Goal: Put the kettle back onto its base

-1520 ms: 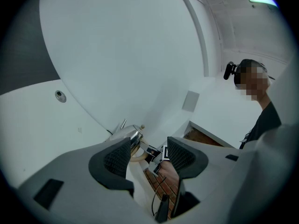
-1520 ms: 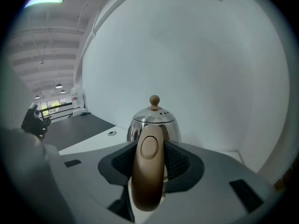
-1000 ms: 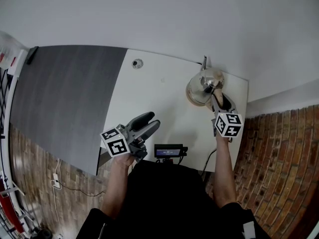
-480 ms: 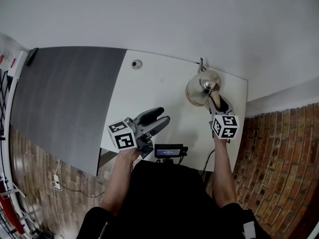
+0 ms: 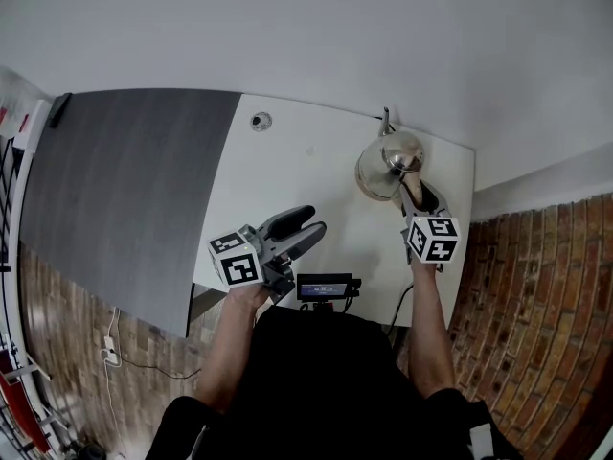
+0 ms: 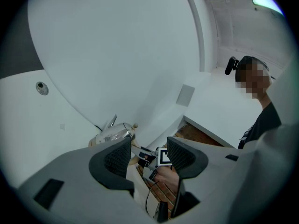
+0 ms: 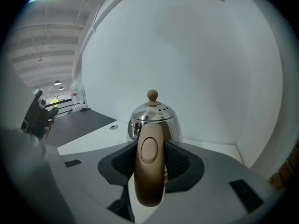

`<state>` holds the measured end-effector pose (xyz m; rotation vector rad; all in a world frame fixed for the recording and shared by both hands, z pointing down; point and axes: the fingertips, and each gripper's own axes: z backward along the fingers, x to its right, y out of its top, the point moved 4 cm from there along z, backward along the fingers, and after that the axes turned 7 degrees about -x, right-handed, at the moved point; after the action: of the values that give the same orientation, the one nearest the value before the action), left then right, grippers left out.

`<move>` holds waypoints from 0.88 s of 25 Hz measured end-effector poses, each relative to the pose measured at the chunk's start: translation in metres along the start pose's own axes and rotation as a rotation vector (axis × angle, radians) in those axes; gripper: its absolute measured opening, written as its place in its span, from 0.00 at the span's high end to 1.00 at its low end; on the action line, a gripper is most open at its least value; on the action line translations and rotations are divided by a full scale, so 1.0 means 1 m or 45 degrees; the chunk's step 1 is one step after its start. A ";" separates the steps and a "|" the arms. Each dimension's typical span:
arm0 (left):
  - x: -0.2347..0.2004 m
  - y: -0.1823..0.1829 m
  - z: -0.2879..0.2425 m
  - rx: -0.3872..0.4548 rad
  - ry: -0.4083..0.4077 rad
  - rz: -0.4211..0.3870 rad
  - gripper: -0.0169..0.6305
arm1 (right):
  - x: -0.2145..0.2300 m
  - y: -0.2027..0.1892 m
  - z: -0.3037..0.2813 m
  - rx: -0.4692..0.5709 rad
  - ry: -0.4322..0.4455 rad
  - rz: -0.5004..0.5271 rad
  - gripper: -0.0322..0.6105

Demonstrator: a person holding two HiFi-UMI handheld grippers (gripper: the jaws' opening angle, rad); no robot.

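A shiny steel kettle [image 5: 386, 161] with a wooden knob stands at the far right of the white table [image 5: 287, 175]. My right gripper [image 5: 414, 192] comes at it from the near side. In the right gripper view the jaws of that gripper [image 7: 149, 164] are closed on the kettle's tan handle [image 7: 149, 171], with the kettle body [image 7: 154, 120] just beyond. In the left gripper view a tan base [image 6: 96, 143] shows under the kettle [image 6: 114, 133]; whether the kettle rests on it I cannot tell. My left gripper [image 5: 308, 230] hovers open and empty near the table's front edge.
A round cable hole [image 5: 260, 121] sits at the table's far left corner. A small black device with a screen [image 5: 324, 288] hangs at the front edge. A dark grey surface [image 5: 124, 180] lies left of the table, brick-patterned floor [image 5: 536, 286] to the right, and a white wall behind.
My left gripper has shifted to the right along the table's front edge. The right gripper and the kettle have stayed almost in place.
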<state>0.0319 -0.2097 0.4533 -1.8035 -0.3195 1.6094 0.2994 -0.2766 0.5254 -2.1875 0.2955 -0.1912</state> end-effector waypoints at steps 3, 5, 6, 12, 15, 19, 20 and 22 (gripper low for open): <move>-0.001 0.000 0.001 0.002 0.002 0.002 0.59 | -0.002 -0.001 0.000 -0.010 -0.010 -0.006 0.71; -0.001 -0.001 0.001 0.001 0.003 0.004 0.59 | -0.003 -0.003 0.001 -0.011 -0.016 -0.009 0.71; -0.001 -0.001 0.001 0.001 0.003 0.006 0.59 | -0.004 -0.004 0.001 -0.011 -0.018 -0.012 0.71; -0.001 -0.002 0.001 0.000 0.000 0.008 0.59 | -0.005 -0.007 0.002 -0.009 -0.025 -0.022 0.71; -0.001 -0.002 0.002 0.002 0.000 0.008 0.59 | -0.005 -0.007 0.002 -0.025 -0.022 -0.044 0.71; -0.002 -0.002 0.003 0.005 0.004 0.007 0.59 | -0.004 -0.004 0.000 -0.059 -0.031 -0.077 0.71; -0.003 -0.002 0.003 0.005 0.005 0.007 0.59 | -0.005 -0.004 0.000 -0.064 -0.035 -0.083 0.71; -0.003 -0.002 0.003 0.006 0.006 0.009 0.59 | -0.006 -0.004 0.000 -0.069 -0.045 -0.093 0.71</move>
<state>0.0288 -0.2085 0.4569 -1.8063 -0.3069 1.6094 0.2944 -0.2727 0.5288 -2.2546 0.2035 -0.1871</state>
